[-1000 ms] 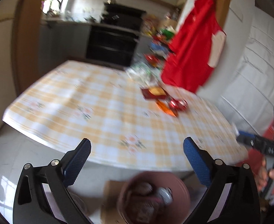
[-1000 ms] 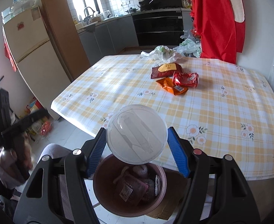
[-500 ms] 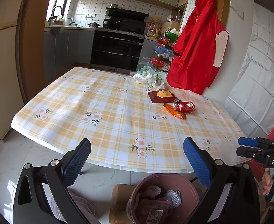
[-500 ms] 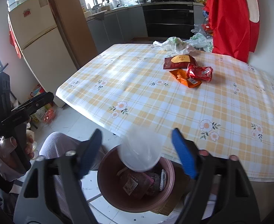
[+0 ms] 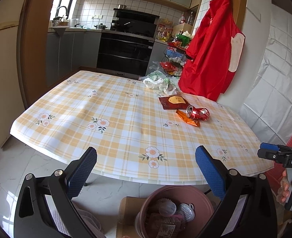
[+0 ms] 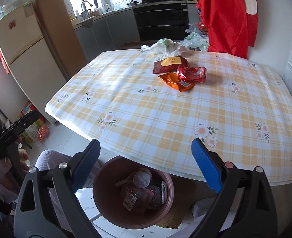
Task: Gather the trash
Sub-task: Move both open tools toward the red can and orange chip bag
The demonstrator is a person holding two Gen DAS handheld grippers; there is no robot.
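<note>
Both my grippers, left [image 5: 146, 170] and right [image 6: 146, 160], gape empty above the bin [image 6: 104, 202]; I'd reach squarely for the can [image 6: 191, 73], pinching gently.

You are in a home kitchen: tiled wall, oven [image 5: 124, 53], sink tap [image 5: 61, 11], fridge [image 6: 24, 59], table [image 5: 126, 123] with checked cloth.

Glossy plaid tablecloth [image 6: 165, 107]; crushed shiny metal can [image 6: 191, 73]; matt pink plastic bin [image 6: 106, 204]; crinkled foil wrappers [image 6: 175, 81].

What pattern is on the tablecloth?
Yellow-orange and white plaid with daisy prints on the tablecloth; clearest in the right wrist view.
</note>
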